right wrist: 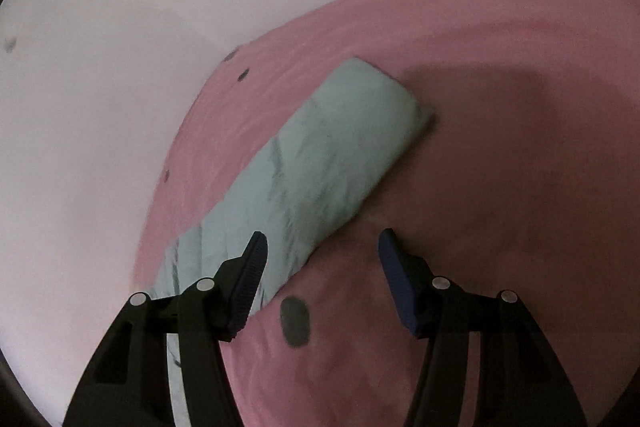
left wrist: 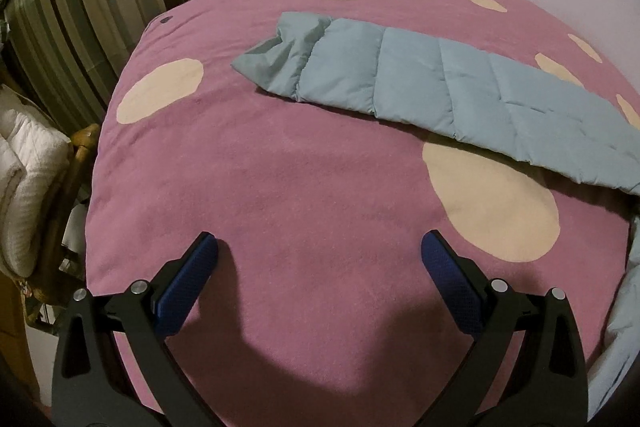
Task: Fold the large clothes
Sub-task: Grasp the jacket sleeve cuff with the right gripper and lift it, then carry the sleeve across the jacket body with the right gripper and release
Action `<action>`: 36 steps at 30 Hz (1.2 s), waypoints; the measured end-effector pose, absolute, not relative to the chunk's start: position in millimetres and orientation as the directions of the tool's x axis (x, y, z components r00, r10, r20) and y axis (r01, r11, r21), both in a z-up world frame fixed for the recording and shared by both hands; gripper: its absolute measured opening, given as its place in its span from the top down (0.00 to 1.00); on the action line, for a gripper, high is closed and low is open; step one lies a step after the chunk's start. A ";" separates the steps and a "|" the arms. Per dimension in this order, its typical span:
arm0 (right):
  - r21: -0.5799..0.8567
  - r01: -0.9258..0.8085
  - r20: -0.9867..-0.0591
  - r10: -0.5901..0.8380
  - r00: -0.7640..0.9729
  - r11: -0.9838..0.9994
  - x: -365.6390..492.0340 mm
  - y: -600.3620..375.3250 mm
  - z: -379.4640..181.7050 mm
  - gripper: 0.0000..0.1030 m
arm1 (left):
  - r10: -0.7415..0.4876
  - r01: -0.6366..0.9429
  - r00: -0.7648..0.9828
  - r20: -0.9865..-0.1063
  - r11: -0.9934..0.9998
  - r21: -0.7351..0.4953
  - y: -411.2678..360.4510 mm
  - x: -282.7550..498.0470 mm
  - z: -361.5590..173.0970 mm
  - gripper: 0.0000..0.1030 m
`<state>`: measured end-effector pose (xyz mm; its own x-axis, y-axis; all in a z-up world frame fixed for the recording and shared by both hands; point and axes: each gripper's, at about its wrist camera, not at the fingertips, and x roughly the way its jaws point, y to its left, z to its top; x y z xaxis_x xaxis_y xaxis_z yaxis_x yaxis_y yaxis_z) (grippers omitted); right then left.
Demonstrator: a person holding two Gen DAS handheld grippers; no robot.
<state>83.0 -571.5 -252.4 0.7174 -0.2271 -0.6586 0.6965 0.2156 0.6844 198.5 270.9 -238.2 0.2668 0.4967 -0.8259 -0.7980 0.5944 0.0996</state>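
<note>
Tongs first: we see our left gripper (left wrist: 319, 253) with jaws spread wide and nothing between them, poised over the pink spotted blanket (left wrist: 280, 187). Ahead of it and to its right lies the pale blue quilted jacket (left wrist: 440, 83), one sleeve stretched flat. Our right gripper (right wrist: 323, 251) stands partly open, gripping nothing; that sleeve (right wrist: 320, 163) runs forward from beneath its left finger (right wrist: 248, 283).

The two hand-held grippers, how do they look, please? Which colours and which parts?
The left hand-held gripper and the right hand-held gripper look alike: black angular frames, round silver pivot pins, and two fingers faced with dark blue textured pads. No cables, markings or sleeves show.
</note>
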 end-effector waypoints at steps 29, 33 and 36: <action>0.516 0.441 -0.459 -0.198 0.866 0.734 262.1 -479.0 -105.9 0.94 | 0.505 -0.798 0.252 -0.825 0.590 0.117 274.9 200.0 -241.0 0.02; 0.486 0.296 -0.462 -0.046 0.886 0.822 330.5 -399.7 -89.4 0.94 | 0.505 -0.799 0.254 -0.825 0.590 0.115 275.7 199.8 -241.2 0.02; 0.455 0.216 -0.481 0.033 0.876 0.864 355.8 -340.4 -97.7 0.94 | 0.504 -0.799 0.255 -0.825 0.590 0.114 275.5 199.8 -241.3 0.02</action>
